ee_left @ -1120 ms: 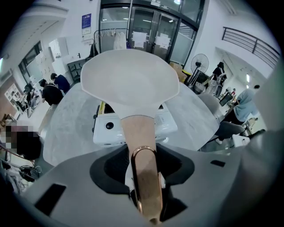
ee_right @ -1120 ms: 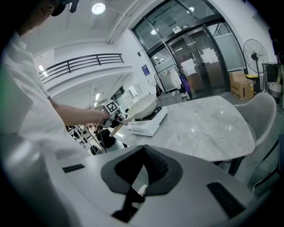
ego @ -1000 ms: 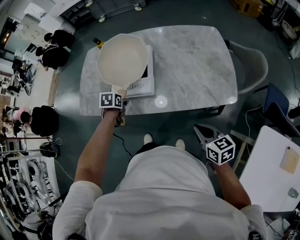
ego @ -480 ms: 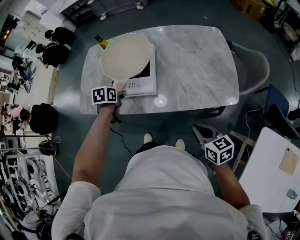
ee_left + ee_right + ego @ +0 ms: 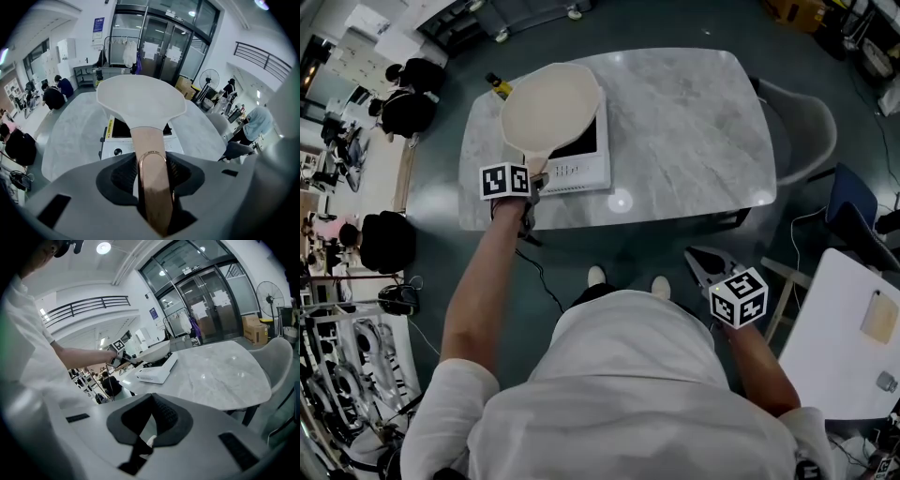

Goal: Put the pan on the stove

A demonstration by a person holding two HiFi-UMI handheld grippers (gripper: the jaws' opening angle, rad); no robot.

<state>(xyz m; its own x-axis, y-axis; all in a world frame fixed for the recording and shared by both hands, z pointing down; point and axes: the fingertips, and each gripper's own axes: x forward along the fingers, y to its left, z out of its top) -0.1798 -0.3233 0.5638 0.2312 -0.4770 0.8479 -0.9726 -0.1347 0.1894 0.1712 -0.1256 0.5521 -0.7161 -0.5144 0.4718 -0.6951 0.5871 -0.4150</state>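
A cream pan (image 5: 551, 101) hangs over the white stove (image 5: 583, 169) at the left of the marble table (image 5: 684, 131). Whether it touches the dark cooktop I cannot tell. My left gripper (image 5: 532, 184) is shut on the pan's tan handle (image 5: 152, 159) at the table's near edge. In the left gripper view the pan (image 5: 140, 101) covers most of the stove (image 5: 117, 143). My right gripper (image 5: 700, 262) stays low beside the person's right hip, off the table, shut on nothing (image 5: 151, 399). The right gripper view has the pan (image 5: 154, 350) just above the stove (image 5: 157, 370).
A yellow and black object (image 5: 497, 86) lies by the table's far left corner. A grey chair (image 5: 811, 131) stands at the table's right end, and a white table (image 5: 848, 328) is at the near right. People (image 5: 408, 108) sit at the left. A cable (image 5: 542, 281) runs over the floor.
The left gripper has shifted left and away from the person, and the pan has come down closer over the stove. The right gripper has not moved.
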